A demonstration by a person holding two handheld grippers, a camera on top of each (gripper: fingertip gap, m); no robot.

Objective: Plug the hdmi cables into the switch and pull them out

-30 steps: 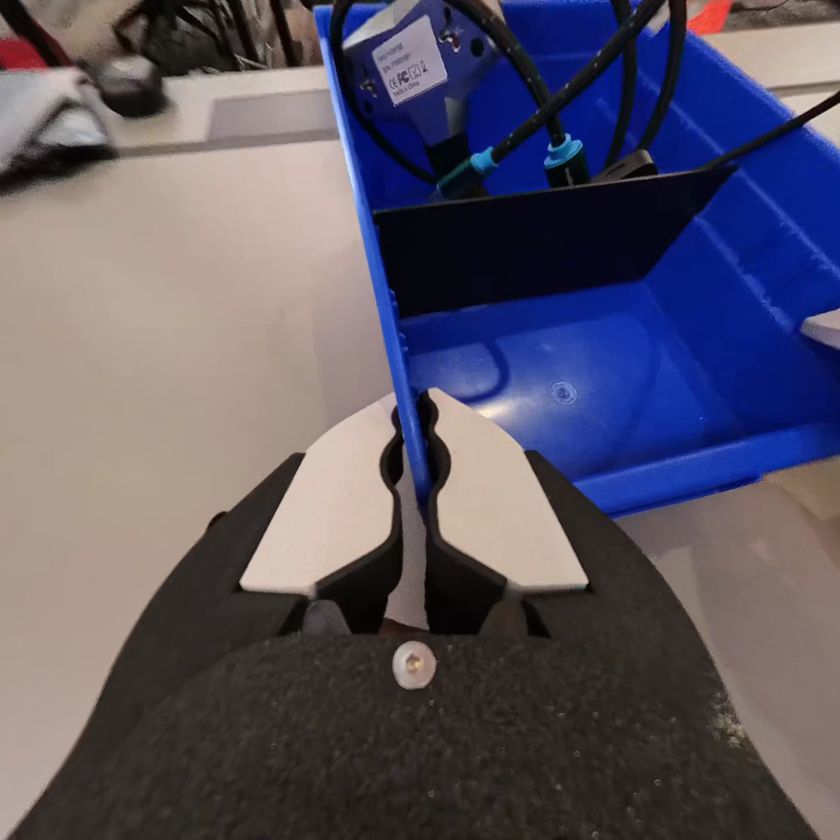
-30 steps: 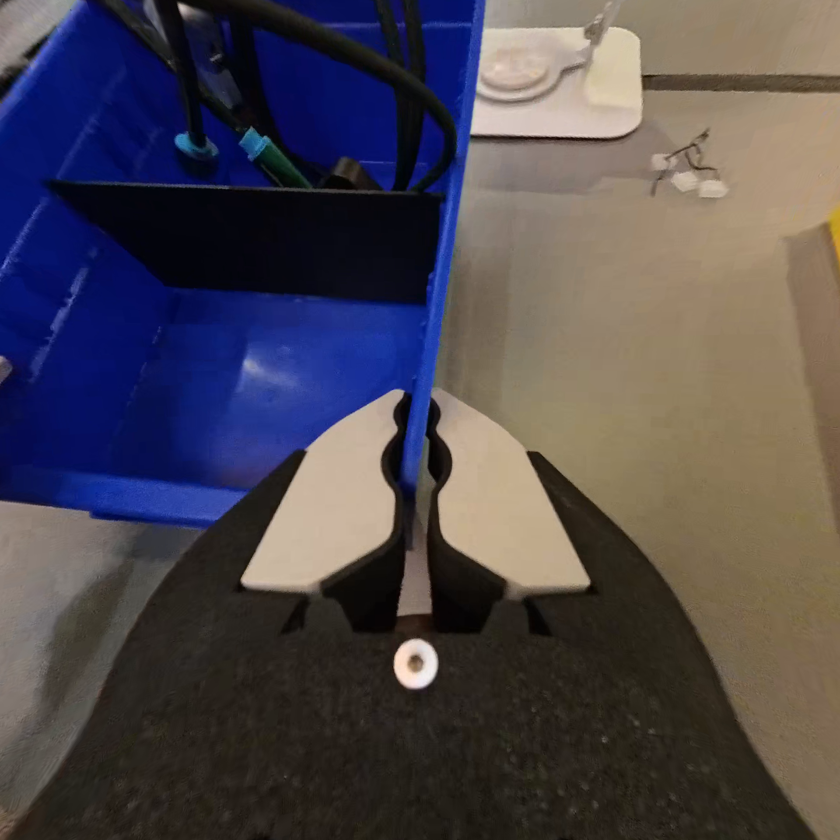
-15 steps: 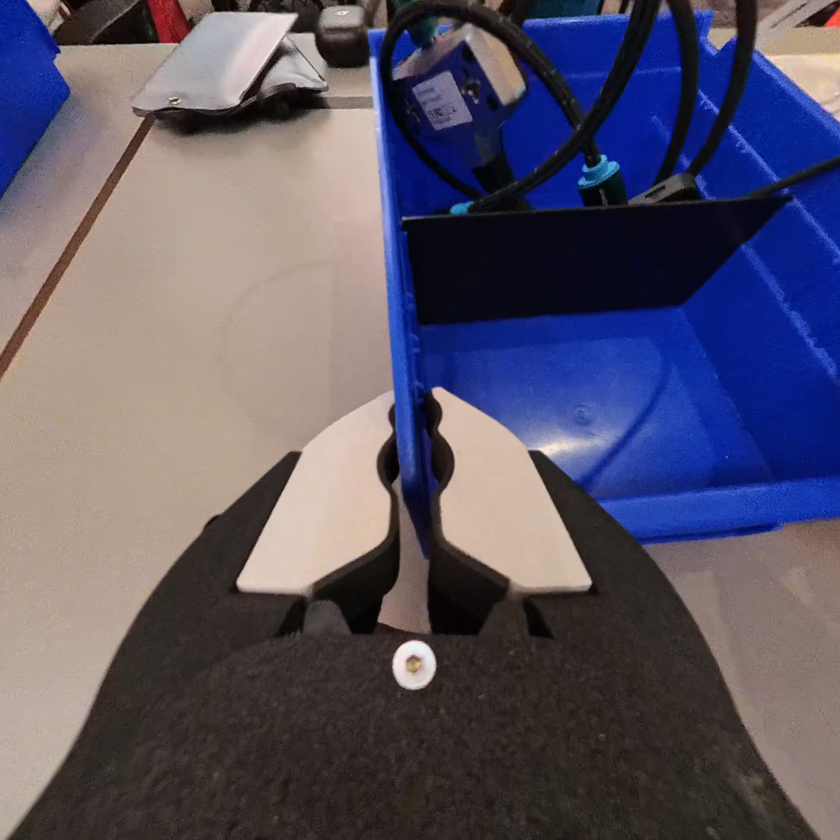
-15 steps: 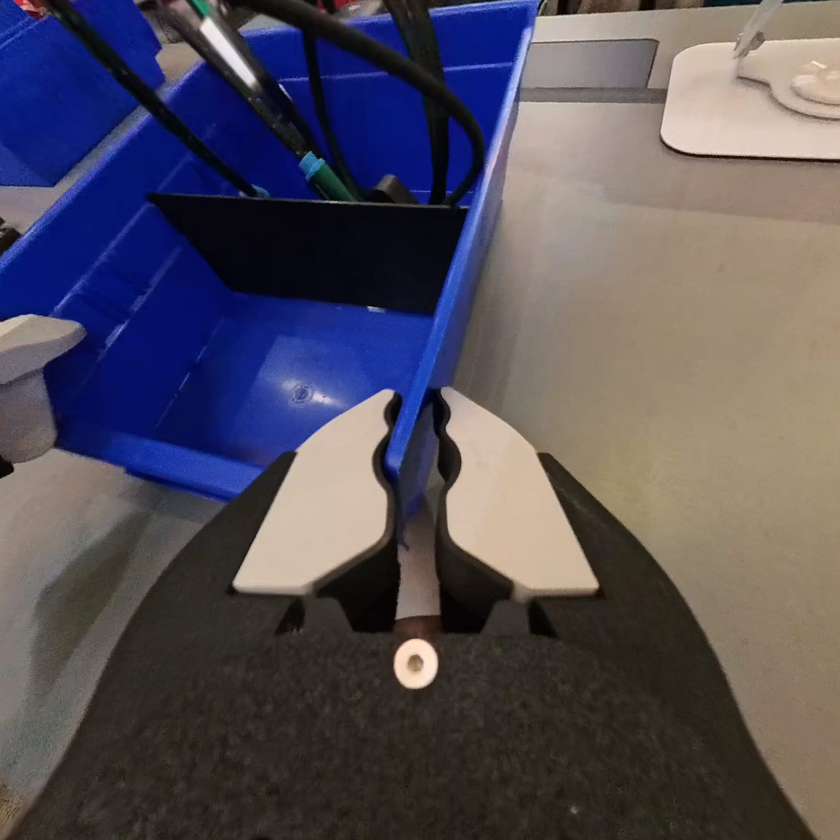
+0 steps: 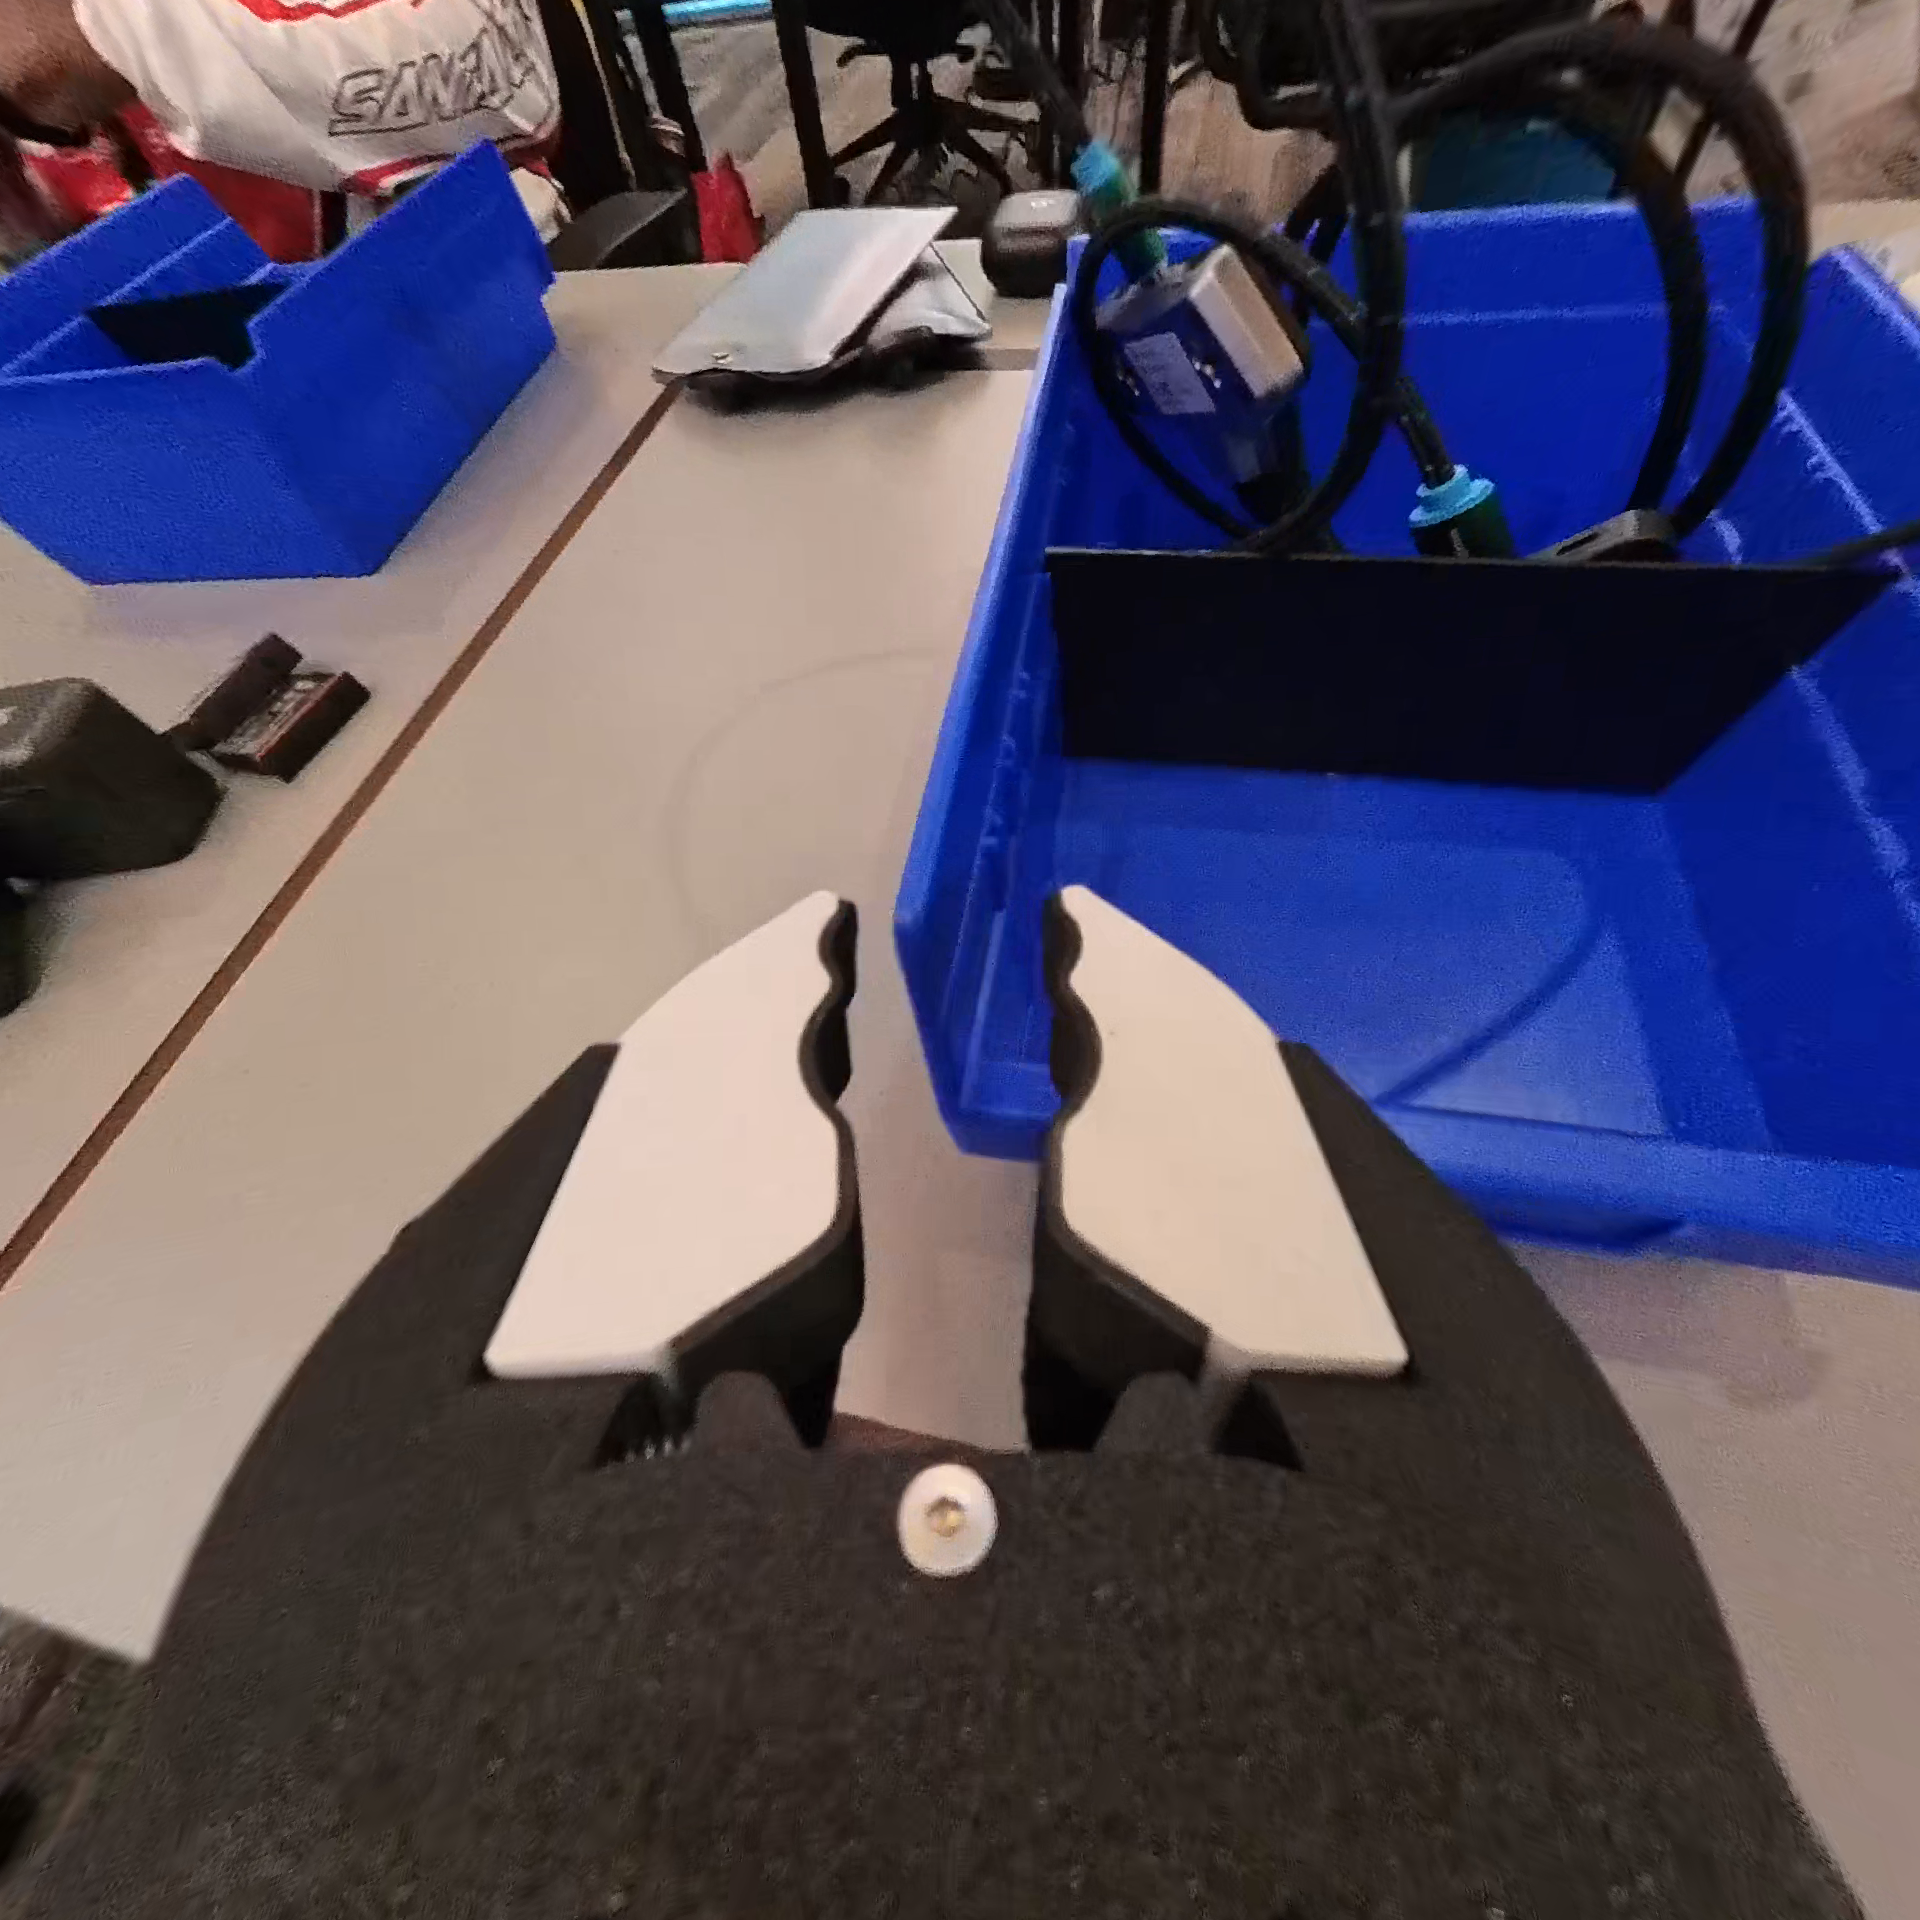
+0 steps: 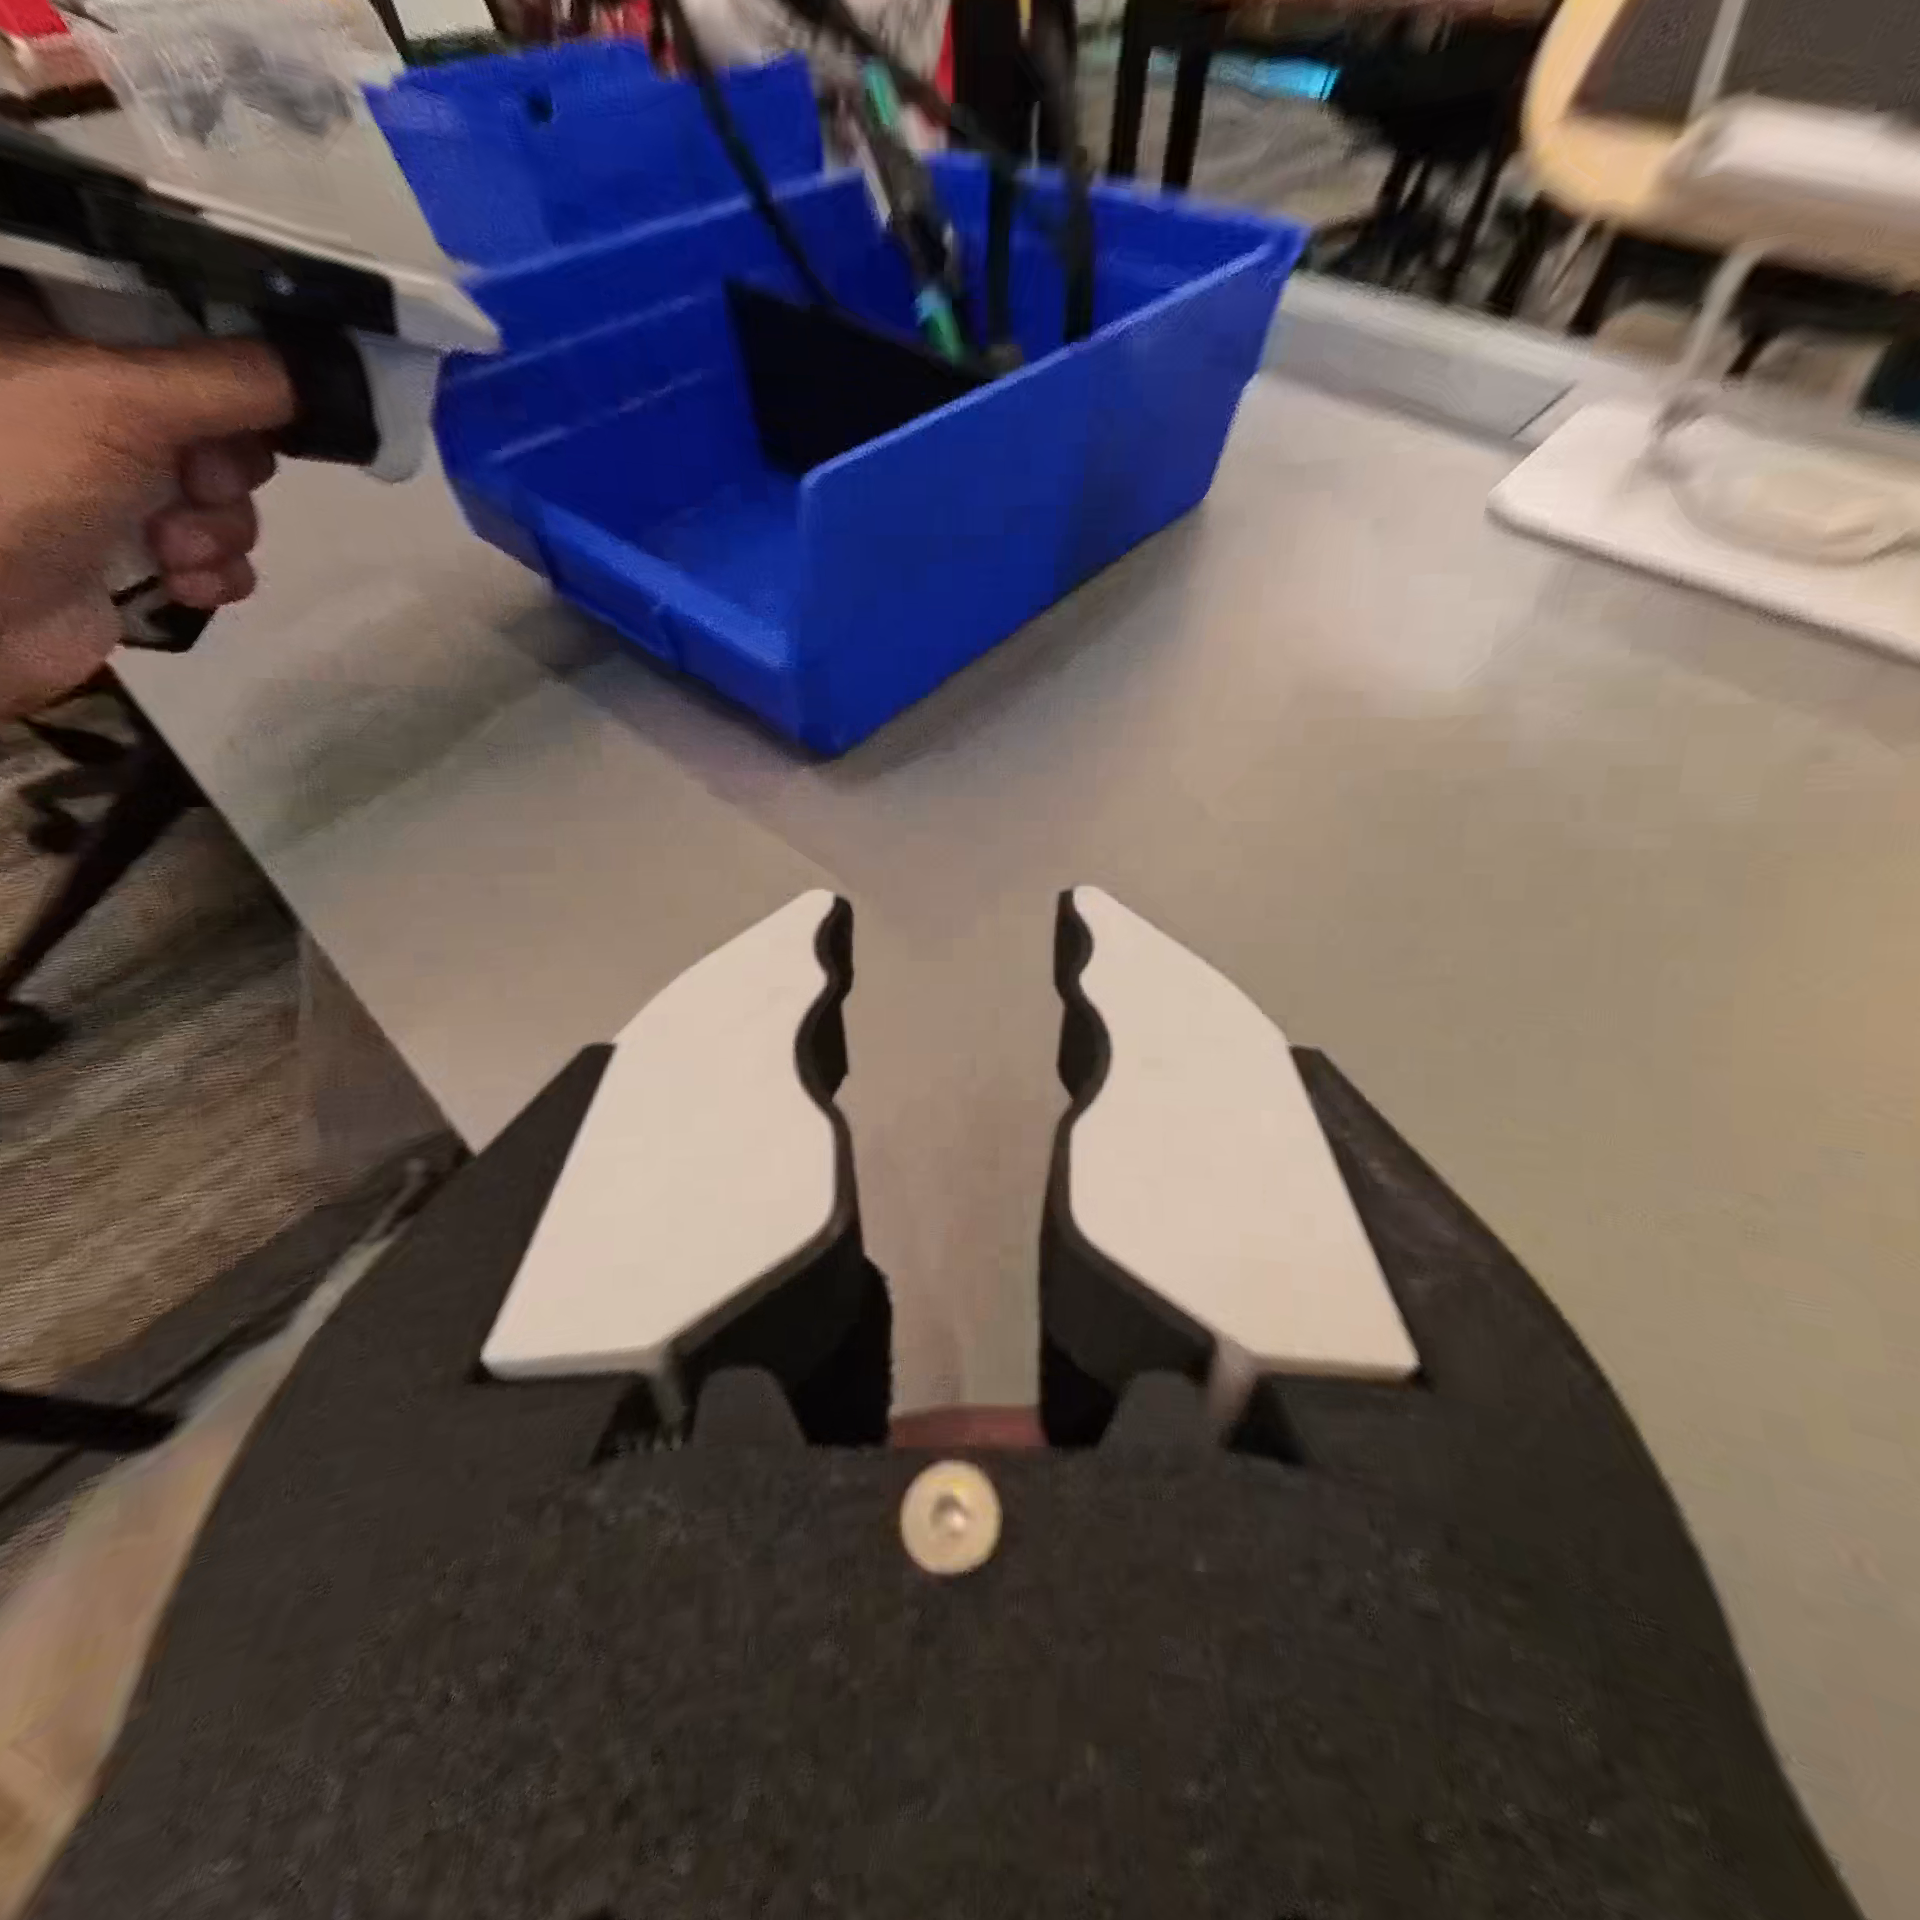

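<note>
A blue bin stands on the grey table, split by a black divider. Behind the divider lie the silver-and-blue switch and black HDMI cables with teal plugs. The front compartment is bare. My left gripper is open, its jaws on either side of the bin's near left corner without gripping it. My right gripper is open and empty over the table, well back from the bin. The right wrist view also shows a hand holding the left gripper at the bin's left side.
A second blue bin stands at the far left. A grey pouch, a black case and a small dark box lie on the table. A white stand base is at the right. The table edge runs on my left.
Both grippers were shut on the bin's side walls and have opened and let go. The right gripper has drawn well back from the bin; the left has backed off slightly.
</note>
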